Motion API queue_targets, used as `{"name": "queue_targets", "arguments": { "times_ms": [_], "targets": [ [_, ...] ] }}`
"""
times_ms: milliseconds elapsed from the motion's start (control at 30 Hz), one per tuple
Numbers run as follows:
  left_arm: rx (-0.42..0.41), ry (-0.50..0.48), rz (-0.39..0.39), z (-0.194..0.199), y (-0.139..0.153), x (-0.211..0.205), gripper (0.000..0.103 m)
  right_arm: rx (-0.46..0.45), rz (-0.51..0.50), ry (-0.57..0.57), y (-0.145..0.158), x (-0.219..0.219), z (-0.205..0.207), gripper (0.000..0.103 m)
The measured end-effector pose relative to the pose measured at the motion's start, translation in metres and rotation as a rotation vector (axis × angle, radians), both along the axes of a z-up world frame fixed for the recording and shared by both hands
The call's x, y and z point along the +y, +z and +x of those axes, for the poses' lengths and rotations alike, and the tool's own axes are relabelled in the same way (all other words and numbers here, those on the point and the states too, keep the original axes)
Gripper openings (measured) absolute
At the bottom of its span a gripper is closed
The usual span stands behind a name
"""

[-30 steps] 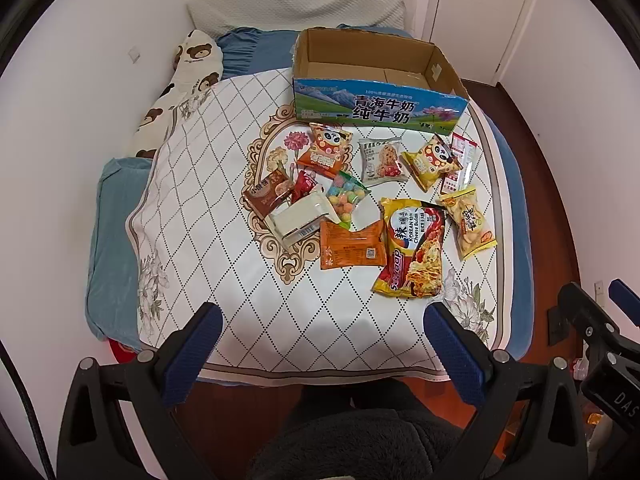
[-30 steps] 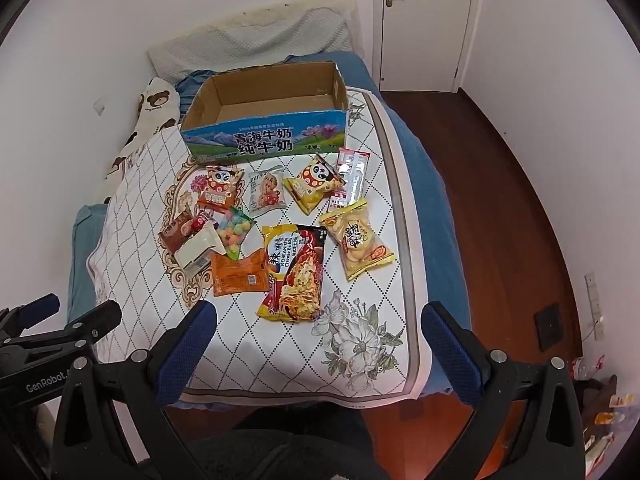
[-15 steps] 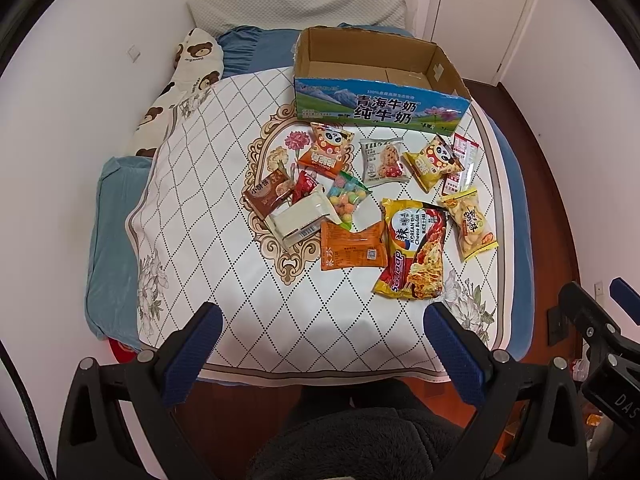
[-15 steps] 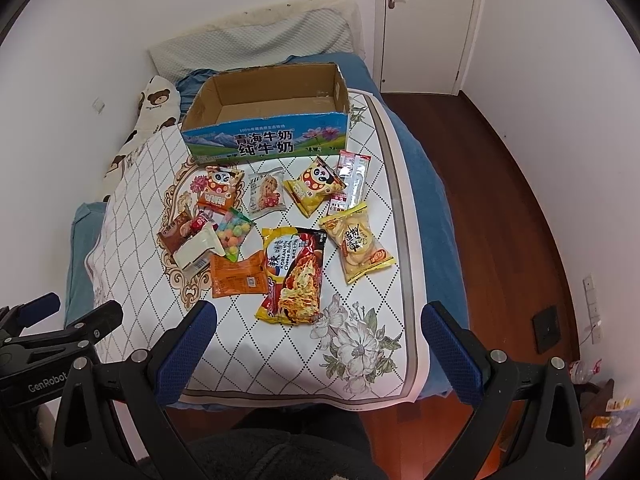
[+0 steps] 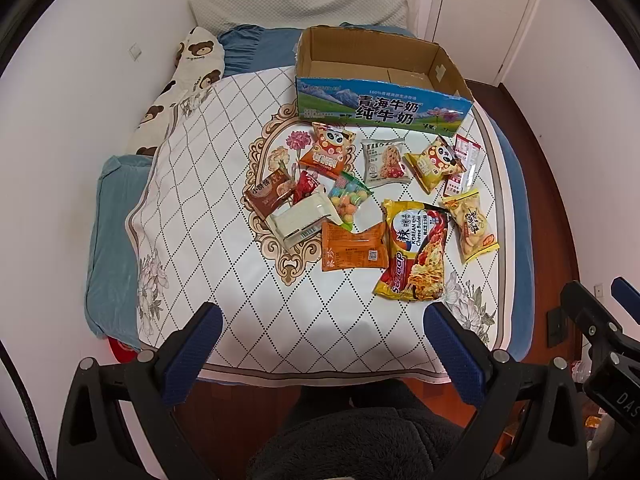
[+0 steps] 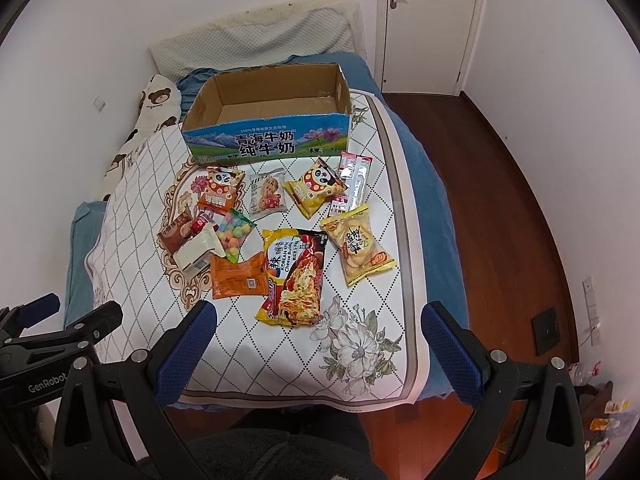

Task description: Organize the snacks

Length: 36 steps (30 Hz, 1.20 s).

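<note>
Snacks lie scattered on the patterned bed cover (image 5: 192, 216), near the open cardboard box (image 5: 380, 76) that stands at the far end of the bed (image 6: 420, 184); nothing lies inside the box. Compared with the pictures of a second ago, every packet keeps its place and both views have shifted only slightly.

Largest to smallest: the noodle packet (image 5: 416, 248) lies near the middle, its left edge touching the orange packet (image 5: 354, 246); the yellow cracker bag (image 5: 472, 224) lies to its right; the white carton (image 5: 302, 218) lies left of the orange packet, overlapping the brown packet (image 5: 267, 194) and the candy bag (image 5: 348, 200). Along the box front lie two panda bags, orange (image 5: 328, 150) and yellow (image 5: 436, 162), with a biscuit packet (image 5: 385, 162) between them.

Left gripper (image 5: 320, 354) and right gripper (image 6: 318, 354) hover side by side over the near edge of the bed, well apart from all packets, jaws spread wide and holding nothing.

Only the right wrist view shows the wooden floor (image 6: 500, 208) right of the bed and the left gripper's body at its lower left; only the left wrist view shows the right gripper's body at its lower right.
</note>
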State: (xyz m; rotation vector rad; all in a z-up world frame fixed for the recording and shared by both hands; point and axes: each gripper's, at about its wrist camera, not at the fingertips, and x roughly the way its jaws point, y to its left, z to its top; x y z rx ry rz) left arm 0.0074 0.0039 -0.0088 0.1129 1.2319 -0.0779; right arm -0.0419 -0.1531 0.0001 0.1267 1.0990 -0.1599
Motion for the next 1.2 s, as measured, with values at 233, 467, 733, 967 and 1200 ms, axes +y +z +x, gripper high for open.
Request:
{"name": "queue_targets", "arguments": {
  "times_ms": [233, 467, 733, 967, 1200],
  "targets": [
    [0.000, 0.000, 0.001, 0.0020, -0.0005, 0.0009, 0.103, 0.001, 0.000, 0.003, -0.0009, -0.0003, 0.0013, 0.103],
    [-0.001, -0.001, 0.003, 0.0030, -0.0009, 0.0012, 0.103, 0.002, 0.000, 0.004, -0.0016, 0.0014, 0.0025, 0.103],
    [0.000, 0.000, 0.002, 0.0027, -0.0004, 0.0009, 0.103, 0.004, 0.001, 0.006, -0.0027, 0.0029, 0.0033, 0.103],
    [-0.001, 0.000, 0.003, 0.0029, -0.0004, 0.0007, 0.103, 0.004, 0.001, 0.006, -0.0029, 0.0044, 0.0035, 0.103],
    [0.000, 0.001, 0.002, 0.0041, -0.0007, 0.0023, 0.103, 0.004, 0.002, 0.005, -0.0036, 0.0051, 0.0042, 0.103]
  ]
}}
